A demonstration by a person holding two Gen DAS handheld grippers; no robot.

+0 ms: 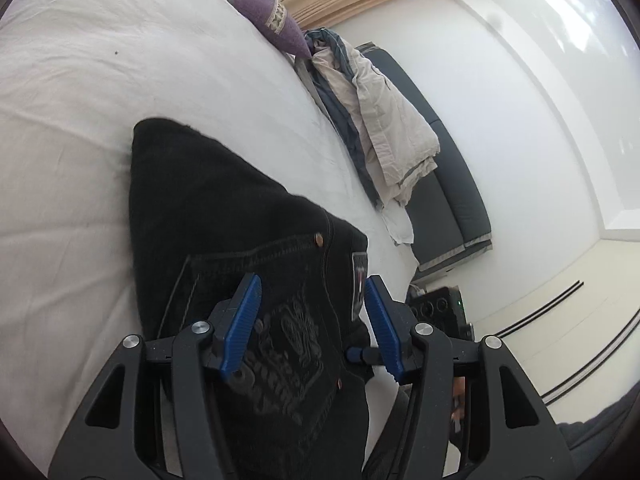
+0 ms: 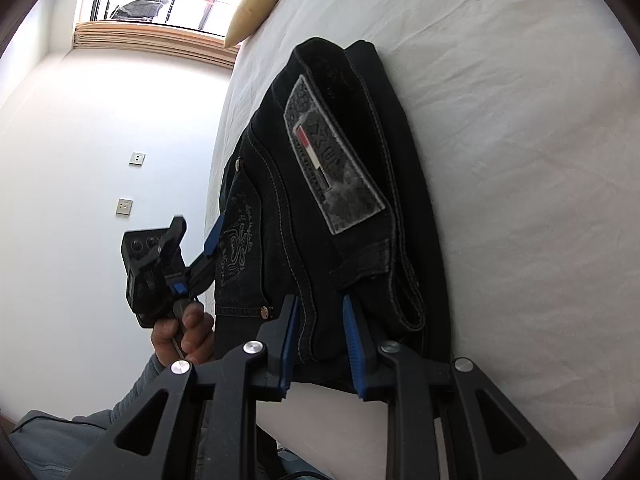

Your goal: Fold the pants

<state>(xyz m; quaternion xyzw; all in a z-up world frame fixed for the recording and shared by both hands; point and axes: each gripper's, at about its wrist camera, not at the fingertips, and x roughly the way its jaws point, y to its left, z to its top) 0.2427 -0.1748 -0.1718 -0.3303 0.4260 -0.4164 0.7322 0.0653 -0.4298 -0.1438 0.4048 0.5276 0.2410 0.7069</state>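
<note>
We have one pair of black jeans (image 2: 320,200) lying on the white bed (image 2: 520,120), already doubled into a compact bundle, waistband end toward us at 6 o'clock in both wrist views. Our right gripper (image 2: 320,340) sits at that near edge with the waistband fabric between its two blue pads (image 2: 289,344); the jaws stand narrow, and they seem to pinch the cloth, though we cannot be sure the pads press. We judge this grip is there to lift or pin the edge for the next fold. Our left gripper (image 1: 312,320) hangs over the back pocket (image 1: 280,340), jaws about half open, pads clear of the denim, holding nothing; it looks poised to take the edge at 9 o'clock of the right one. Off the task: two pillows, one purple (image 1: 272,16) and one tan (image 2: 256,8), and one crumpled duvet (image 1: 380,120) at 1 o'clock.
</note>
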